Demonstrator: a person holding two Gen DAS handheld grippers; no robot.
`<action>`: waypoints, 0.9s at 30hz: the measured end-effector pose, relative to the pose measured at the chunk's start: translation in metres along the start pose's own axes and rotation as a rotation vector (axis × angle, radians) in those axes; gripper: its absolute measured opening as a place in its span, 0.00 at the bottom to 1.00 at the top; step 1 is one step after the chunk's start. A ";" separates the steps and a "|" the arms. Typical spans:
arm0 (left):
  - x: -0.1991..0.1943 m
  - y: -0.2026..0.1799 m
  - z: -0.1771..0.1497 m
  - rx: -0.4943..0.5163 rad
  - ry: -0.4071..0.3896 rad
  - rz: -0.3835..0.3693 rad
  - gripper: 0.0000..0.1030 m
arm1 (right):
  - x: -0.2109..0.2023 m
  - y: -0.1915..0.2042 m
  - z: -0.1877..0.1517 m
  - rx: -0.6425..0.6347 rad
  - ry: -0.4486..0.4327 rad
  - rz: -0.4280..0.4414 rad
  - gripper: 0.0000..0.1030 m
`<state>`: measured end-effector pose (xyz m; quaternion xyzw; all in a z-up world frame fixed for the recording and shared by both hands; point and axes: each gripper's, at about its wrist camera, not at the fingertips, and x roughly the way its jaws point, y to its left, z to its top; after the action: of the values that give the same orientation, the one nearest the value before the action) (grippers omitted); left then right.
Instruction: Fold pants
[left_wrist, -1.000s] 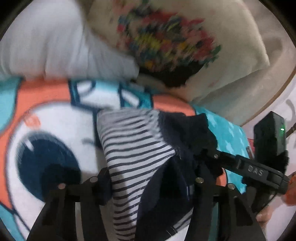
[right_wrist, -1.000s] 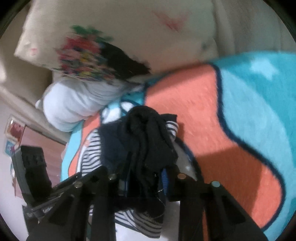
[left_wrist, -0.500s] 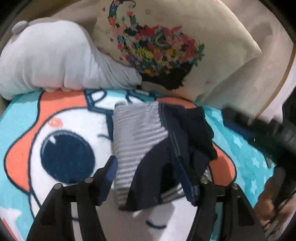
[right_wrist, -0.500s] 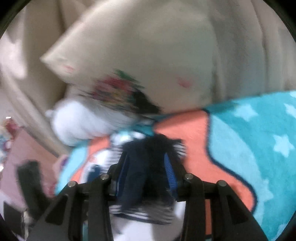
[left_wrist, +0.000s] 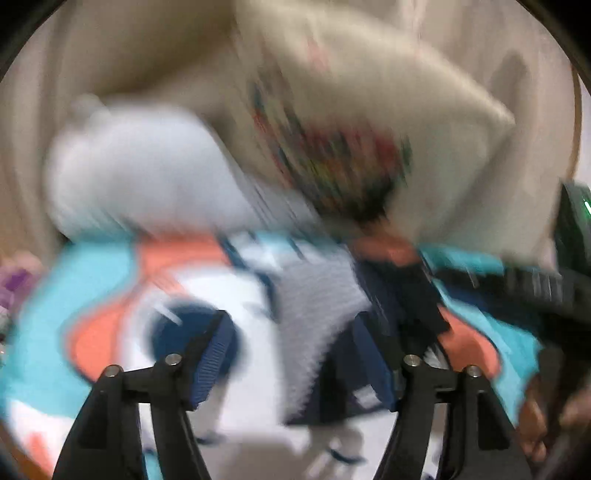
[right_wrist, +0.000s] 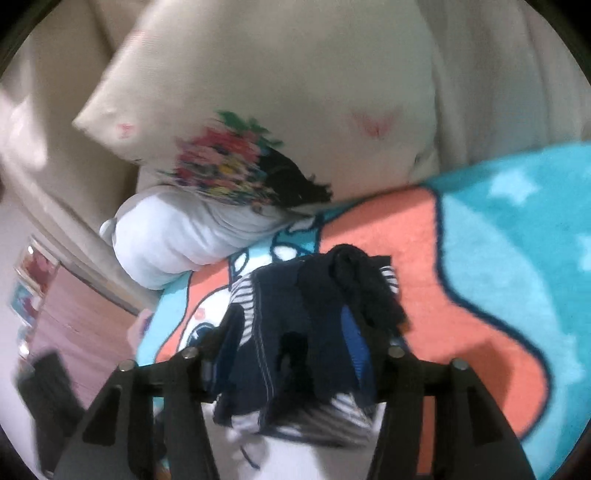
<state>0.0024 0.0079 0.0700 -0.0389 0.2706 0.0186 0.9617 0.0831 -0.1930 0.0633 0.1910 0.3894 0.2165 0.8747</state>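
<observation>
The pants (right_wrist: 306, 332), navy with a white-striped part, lie in a folded heap on the cartoon blanket (right_wrist: 480, 258). In the left wrist view, which is badly blurred, the pants (left_wrist: 325, 321) lie beyond my open left gripper (left_wrist: 295, 365), whose blue-padded jaws stand wide apart and hold nothing. My right gripper (right_wrist: 291, 354) is open too, its jaws on either side of the near part of the heap, not pinching it. The right gripper's body (left_wrist: 554, 295) shows at the right of the left wrist view.
A cream pillow with a flower print (right_wrist: 258, 110) and a white plush pillow (right_wrist: 177, 240) lean against the beige headboard behind the pants. The blanket's edge and a pink wall (right_wrist: 74, 314) are at the left of the right wrist view.
Both grippers have let go of the pants and pulled back from them. The left view has swung and blurred; the pants stay in a heap on the blanket.
</observation>
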 end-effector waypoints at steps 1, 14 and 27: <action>-0.015 0.001 0.002 0.009 -0.082 0.049 0.89 | -0.006 0.004 -0.004 -0.027 -0.015 -0.021 0.53; -0.087 0.020 0.016 -0.072 -0.297 -0.097 1.00 | -0.020 0.043 -0.071 -0.259 -0.019 -0.235 0.58; -0.021 0.003 -0.016 0.028 0.065 0.006 1.00 | -0.004 0.053 -0.091 -0.340 0.038 -0.345 0.64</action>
<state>-0.0239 0.0092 0.0668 -0.0251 0.3021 0.0162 0.9528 -0.0010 -0.1365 0.0357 -0.0326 0.3906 0.1298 0.9108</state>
